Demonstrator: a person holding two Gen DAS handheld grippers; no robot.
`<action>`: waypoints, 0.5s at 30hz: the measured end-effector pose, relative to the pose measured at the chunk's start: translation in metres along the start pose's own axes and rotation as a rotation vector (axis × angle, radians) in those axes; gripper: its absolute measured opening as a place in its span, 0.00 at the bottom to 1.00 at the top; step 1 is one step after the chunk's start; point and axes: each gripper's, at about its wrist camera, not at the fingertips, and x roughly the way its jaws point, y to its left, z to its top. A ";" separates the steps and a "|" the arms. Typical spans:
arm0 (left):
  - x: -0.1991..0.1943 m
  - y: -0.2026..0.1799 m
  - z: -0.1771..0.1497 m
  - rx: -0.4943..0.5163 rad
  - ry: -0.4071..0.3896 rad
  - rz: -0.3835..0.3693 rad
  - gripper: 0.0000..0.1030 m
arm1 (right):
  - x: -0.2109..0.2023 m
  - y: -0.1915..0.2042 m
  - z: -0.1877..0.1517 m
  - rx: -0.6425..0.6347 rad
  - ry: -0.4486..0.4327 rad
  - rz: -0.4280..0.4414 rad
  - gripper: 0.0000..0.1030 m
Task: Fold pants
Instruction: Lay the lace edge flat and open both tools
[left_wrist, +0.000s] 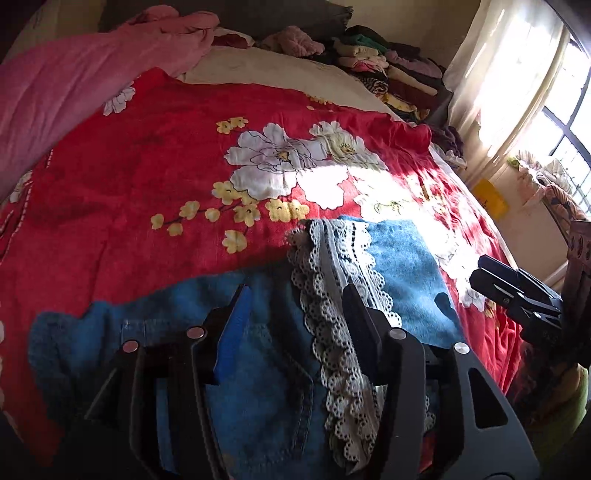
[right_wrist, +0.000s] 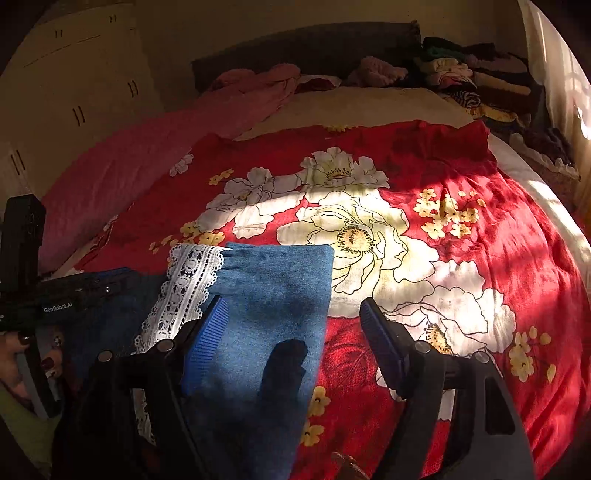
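Blue denim pants (left_wrist: 258, 369) with a white lace trim (left_wrist: 332, 295) lie folded on the red floral bedspread (left_wrist: 147, 184). My left gripper (left_wrist: 295, 301) hovers over them, jaws open, with the lace strip and a back pocket showing in the gap below. In the right wrist view the folded blue leg (right_wrist: 273, 295) and lace (right_wrist: 188, 280) lie under my right gripper (right_wrist: 295, 315), whose jaws stand wide open with nothing pinched. The right gripper's body (left_wrist: 517, 295) shows at the right edge of the left wrist view. A hand holds the left gripper's body (right_wrist: 62, 299) at the far left.
A pink blanket (left_wrist: 74, 92) lies along the left of the bed. Stacked clothes (left_wrist: 399, 70) sit at the far right by the headboard (right_wrist: 306, 55). A curtained window (left_wrist: 517, 74) is at the right, a white wardrobe (right_wrist: 74, 92) at the left. Sunlight falls across the bedspread (right_wrist: 461, 221).
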 end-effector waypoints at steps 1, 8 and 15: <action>-0.004 -0.001 -0.007 0.001 0.007 -0.007 0.43 | -0.006 0.003 -0.005 -0.009 0.001 0.007 0.71; -0.017 -0.009 -0.056 -0.046 0.100 -0.137 0.43 | -0.033 0.007 -0.039 -0.017 0.020 0.041 0.71; 0.005 -0.028 -0.085 -0.096 0.210 -0.176 0.55 | -0.039 0.005 -0.058 0.011 0.043 0.048 0.71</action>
